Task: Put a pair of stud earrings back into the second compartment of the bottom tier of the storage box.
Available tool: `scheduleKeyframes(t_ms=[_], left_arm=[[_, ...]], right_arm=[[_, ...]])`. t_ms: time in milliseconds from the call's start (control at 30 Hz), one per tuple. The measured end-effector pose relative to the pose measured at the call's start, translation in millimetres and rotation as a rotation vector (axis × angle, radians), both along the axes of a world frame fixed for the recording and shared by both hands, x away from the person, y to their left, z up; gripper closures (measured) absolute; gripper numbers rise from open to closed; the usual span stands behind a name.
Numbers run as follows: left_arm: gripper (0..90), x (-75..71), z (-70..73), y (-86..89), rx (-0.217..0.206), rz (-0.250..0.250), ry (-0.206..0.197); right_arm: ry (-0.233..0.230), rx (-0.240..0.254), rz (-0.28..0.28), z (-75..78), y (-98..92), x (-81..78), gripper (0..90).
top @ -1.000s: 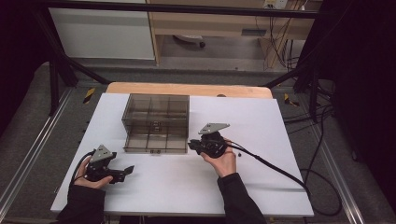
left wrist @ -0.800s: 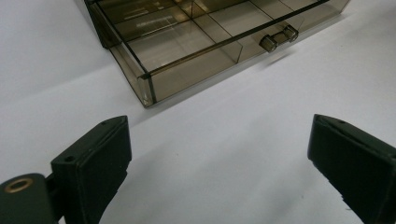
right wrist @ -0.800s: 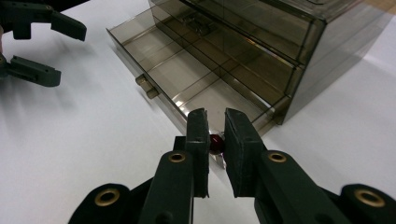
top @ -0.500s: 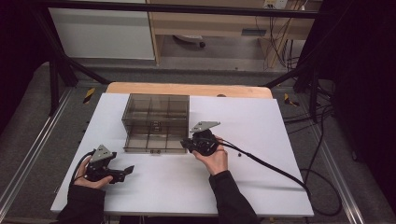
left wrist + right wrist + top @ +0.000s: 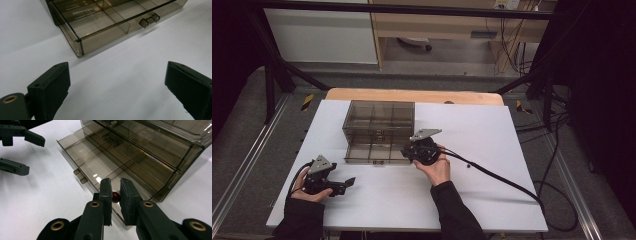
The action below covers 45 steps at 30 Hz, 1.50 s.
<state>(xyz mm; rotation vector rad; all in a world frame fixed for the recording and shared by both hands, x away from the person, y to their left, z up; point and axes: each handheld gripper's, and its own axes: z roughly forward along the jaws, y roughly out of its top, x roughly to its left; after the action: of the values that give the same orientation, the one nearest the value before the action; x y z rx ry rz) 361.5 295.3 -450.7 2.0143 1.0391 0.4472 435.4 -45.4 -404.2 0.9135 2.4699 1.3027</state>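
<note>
While the right tool (image 5: 115,192) pinches a small red ball (image 5: 115,197), the open drawer (image 5: 100,170) lies directly beneath, mid-frame; the left tool (image 5: 117,87) rests spread apart.

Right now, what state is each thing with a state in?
Drawer: pulled out of the cabinet, compartments bare.
Cabinet: upright on the table, upper drawer shut.
Bead: red, gripped over the drawer's near corner.
Right tongs: shut on the bead.
Left tongs: open, holding nothing.
</note>
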Motion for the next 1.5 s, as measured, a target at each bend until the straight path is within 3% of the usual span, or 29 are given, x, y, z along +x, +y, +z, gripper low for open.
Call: scheduleKeyframes(t_ms=[1067,1500], left_arm=[[6.2,0.0,0.5,0.7,-0.004,-0.001,0.0],[6.2,0.2,0.6,1.5,-0.002,-0.003,0.001]], right_arm=[[-0.008,-0.007,0.041,-6.1,45.2,10.9,81.0],[0.003,-0.033,0.052,-13.6,63.5,17.3,81.0]])
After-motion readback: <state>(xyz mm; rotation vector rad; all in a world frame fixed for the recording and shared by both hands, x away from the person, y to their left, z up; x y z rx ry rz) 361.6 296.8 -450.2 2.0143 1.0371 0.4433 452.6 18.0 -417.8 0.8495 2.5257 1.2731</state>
